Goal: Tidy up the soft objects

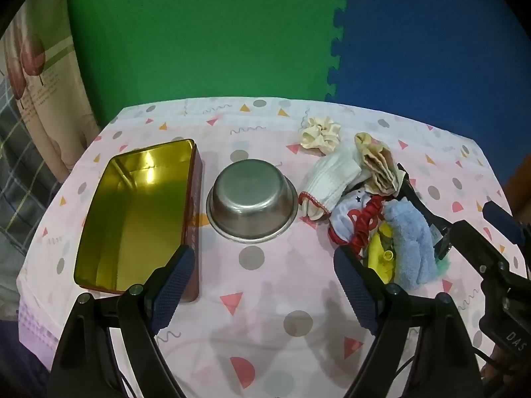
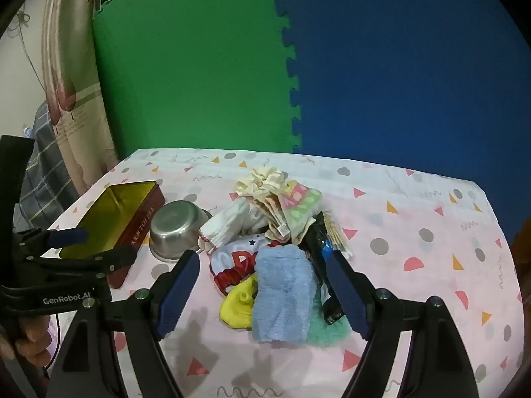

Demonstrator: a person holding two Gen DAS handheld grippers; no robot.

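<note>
Two grippers, both spread wide and carrying nothing. Right gripper (image 2: pixel 262 285) hovering over the pile, jaws straddling a blue fluffy cloth (image 2: pixel 282 295) without touching it. Just left of that cloth, a yellow rubbery piece (image 2: pixel 237 308), probably a balloon; beneath its right edge, a tuft of mint-green fluff (image 2: pixel 327 330). Directly beyond the cloth, a white garment with red print (image 2: pixel 239 258), then a white knitted glove (image 2: pixel 225 225), a folded dotted washcloth (image 2: pixel 300 210) and, farthest off, a cream scrunchie (image 2: pixel 265 179). Between the cloth and the right finger, a dark shiny packet (image 2: pixel 323 262), stiffer-looking than the rest.

Left gripper (image 1: pixel 264 282) over bare tablecloth (image 1: pixel 265 331), the pile off to its right. Ahead, a steel bowl (image 1: pixel 252 205) standing mouth down; ahead and to the left, just beyond the left finger, an open tin (image 1: pixel 132 219), gold-lined and empty, red outside.

Judged from looks: all light, limp, unbreakable, prone to sagging and dragging neighbours along. Blue cloth best pinched across its thick middle, deep enough to gather several layers rather than one loose edge. Scrunchie and glove simple to take by any bunched fold. Yellow piece likely slick and thin, so a firm squeeze at its rolled neck. Tin the probable destination, though not certain.
</note>
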